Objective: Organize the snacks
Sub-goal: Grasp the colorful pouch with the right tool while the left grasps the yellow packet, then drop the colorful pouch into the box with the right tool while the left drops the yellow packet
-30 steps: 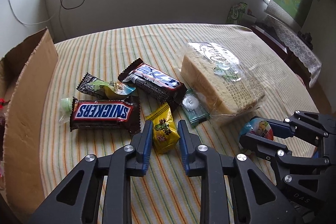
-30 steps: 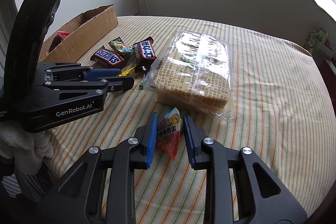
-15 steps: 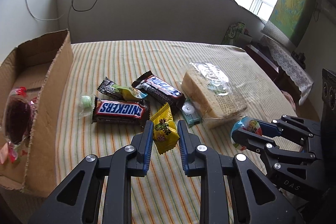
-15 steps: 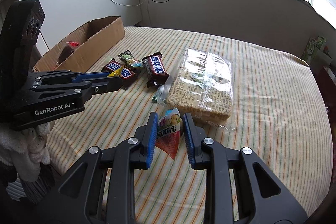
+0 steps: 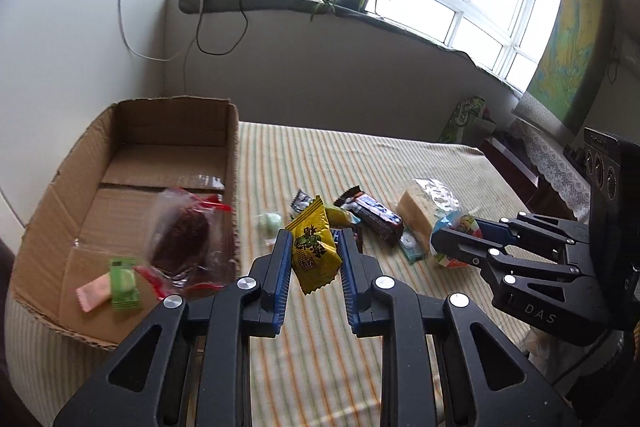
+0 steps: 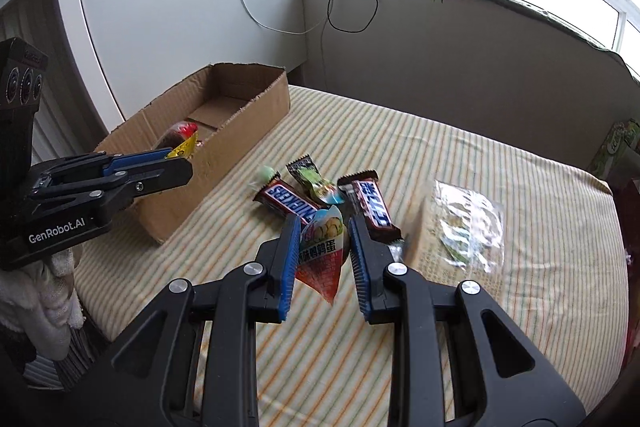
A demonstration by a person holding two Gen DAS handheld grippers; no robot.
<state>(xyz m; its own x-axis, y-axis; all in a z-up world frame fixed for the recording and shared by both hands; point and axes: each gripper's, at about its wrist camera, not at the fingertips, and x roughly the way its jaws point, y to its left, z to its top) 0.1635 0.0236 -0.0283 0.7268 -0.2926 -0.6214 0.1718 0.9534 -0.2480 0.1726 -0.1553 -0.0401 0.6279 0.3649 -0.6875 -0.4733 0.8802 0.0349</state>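
Note:
My left gripper (image 5: 313,255) is shut on a yellow snack packet (image 5: 312,247), held in the air just right of the cardboard box (image 5: 234,163). In the right wrist view the same left gripper (image 6: 176,163) hangs by the box's near wall with the yellow packet (image 6: 183,148) at its tips. My right gripper (image 6: 323,247) is shut on a red and blue egg snack packet (image 6: 323,254), lifted above the striped cloth. The left wrist view shows that right gripper (image 5: 444,247) with its packet (image 5: 456,227) at the right.
On the striped table (image 6: 440,327) lie a Snickers bar (image 6: 289,203), a second chocolate bar (image 6: 370,205), a green candy pack (image 6: 314,179), a small round green sweet (image 6: 267,173) and a bagged biscuit block (image 6: 460,227). Inside the box are a dark cake in clear wrap (image 5: 182,239) and small green and pink sweets (image 5: 120,281).
Both grippers rose and swung left toward the box, each carrying its packet up off the cloth. The box interior has come into the left wrist view.

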